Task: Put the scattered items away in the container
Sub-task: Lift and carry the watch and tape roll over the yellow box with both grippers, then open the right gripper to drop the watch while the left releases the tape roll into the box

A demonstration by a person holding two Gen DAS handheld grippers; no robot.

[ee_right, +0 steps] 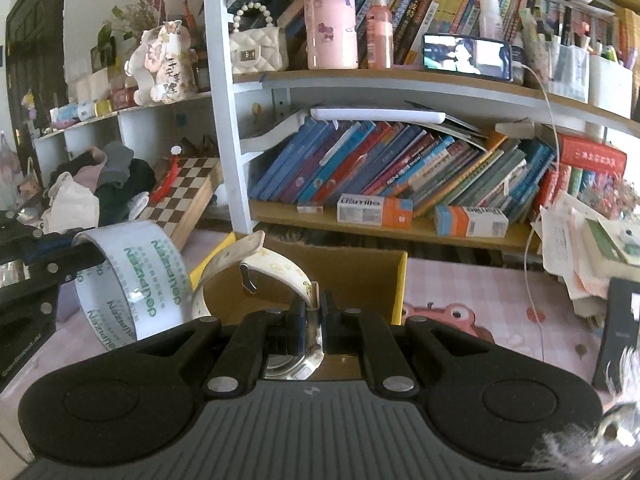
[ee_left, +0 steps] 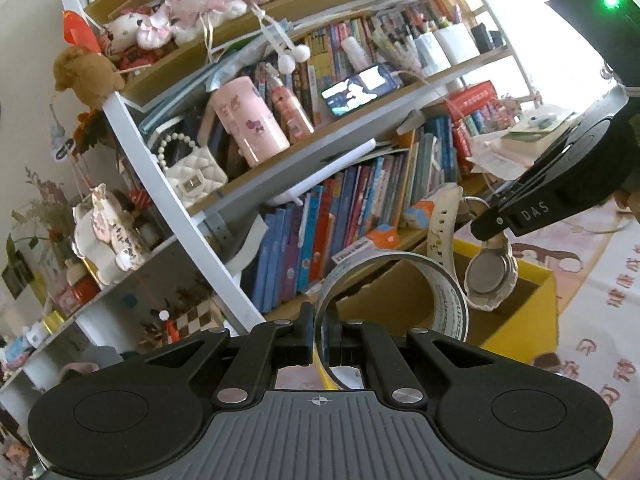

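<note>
My left gripper (ee_left: pixel 325 336) is shut on a clear tape roll (ee_left: pixel 404 280) and holds it in the air beside the yellow cardboard box (ee_left: pixel 516 332). The tape also shows at the left of the right wrist view (ee_right: pixel 132 284). My right gripper (ee_right: pixel 314 320) is shut on a white wristwatch (ee_right: pixel 256 264) and holds it over the open box (ee_right: pixel 360 276). In the left wrist view the watch (ee_left: pixel 490 276) hangs from the right gripper (ee_left: pixel 494 228) above the box.
A bookshelf (ee_right: pixel 400 232) full of books and small cartons stands right behind the box. A chequered board (ee_right: pixel 184 196) and a clothes pile (ee_right: pixel 92 188) lie at the left. Papers and books (ee_right: pixel 576 248) are stacked at the right on a pink patterned cloth (ee_right: pixel 480 300).
</note>
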